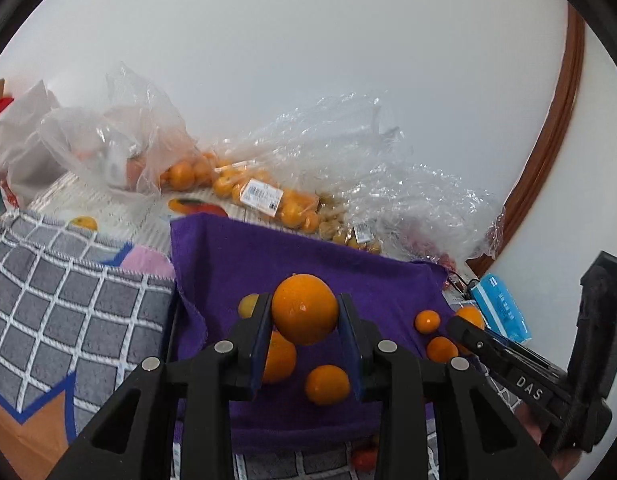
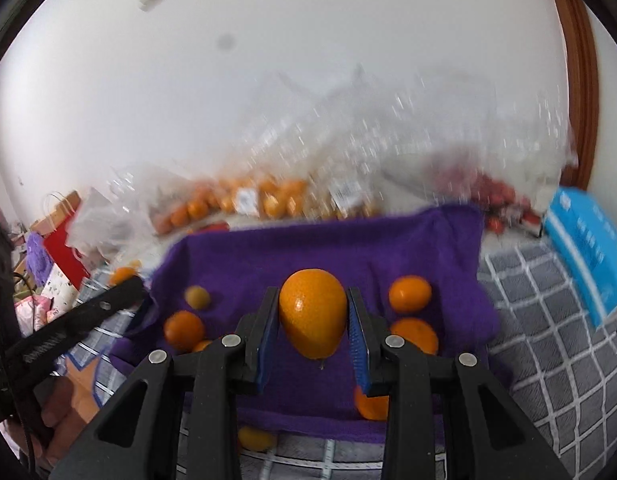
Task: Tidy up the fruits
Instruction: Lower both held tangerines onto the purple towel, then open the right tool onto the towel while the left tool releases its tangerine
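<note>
My left gripper (image 1: 304, 312) is shut on a round orange (image 1: 305, 308) and holds it above a purple towel (image 1: 268, 256). Several smaller oranges lie on that towel, one of them (image 1: 327, 385) just below the held fruit. My right gripper (image 2: 312, 312) is shut on an egg-shaped orange (image 2: 313, 312) above the same purple towel (image 2: 308, 248), with loose oranges around it, such as one (image 2: 410, 293) to the right. The right gripper's body shows at the right edge of the left wrist view (image 1: 520, 364). The right wrist view is blurred.
Clear plastic bags of oranges (image 1: 264, 196) and small yellow fruit (image 1: 348, 236) lie behind the towel against the white wall. A grey checked cloth (image 1: 68, 300) covers the surface to the left. A blue box (image 1: 502, 308) lies at the right. A red bag (image 2: 64, 248) stands at the left.
</note>
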`<action>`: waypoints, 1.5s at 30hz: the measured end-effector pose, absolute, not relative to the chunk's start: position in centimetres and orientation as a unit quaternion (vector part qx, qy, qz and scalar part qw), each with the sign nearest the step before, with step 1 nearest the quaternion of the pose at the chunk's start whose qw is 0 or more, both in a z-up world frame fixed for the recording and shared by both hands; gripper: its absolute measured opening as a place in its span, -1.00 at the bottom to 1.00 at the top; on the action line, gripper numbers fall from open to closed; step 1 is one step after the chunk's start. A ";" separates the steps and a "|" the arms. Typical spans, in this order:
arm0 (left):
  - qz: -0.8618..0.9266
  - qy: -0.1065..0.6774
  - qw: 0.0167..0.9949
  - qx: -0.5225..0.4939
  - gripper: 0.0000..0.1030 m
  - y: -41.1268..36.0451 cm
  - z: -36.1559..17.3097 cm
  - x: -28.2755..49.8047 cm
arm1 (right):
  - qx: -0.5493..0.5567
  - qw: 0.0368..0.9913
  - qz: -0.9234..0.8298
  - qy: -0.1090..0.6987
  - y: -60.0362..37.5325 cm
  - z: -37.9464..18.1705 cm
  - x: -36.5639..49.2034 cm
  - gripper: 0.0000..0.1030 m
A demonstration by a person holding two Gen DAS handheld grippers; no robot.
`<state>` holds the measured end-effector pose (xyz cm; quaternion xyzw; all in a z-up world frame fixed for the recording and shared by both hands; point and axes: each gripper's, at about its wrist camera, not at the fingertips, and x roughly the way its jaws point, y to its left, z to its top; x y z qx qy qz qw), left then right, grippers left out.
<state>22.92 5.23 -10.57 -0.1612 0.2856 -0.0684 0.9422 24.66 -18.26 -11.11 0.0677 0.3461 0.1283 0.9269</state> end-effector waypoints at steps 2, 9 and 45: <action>-0.057 0.276 0.947 -0.155 -0.40 5.4 -10.4 22.8 | 0.071 0.929 0.122 0.341 -18.7 -11.1 24.7 -0.37; -0.061 0.280 0.940 -0.187 -0.40 6.7 -10.8 23.0 | 0.087 0.936 0.113 0.320 -19.9 -10.9 24.3 -0.37; -0.068 0.327 0.926 -0.175 -0.40 5.2 -13.3 23.6 | 0.039 0.914 0.137 0.381 -15.9 -15.6 24.2 -0.37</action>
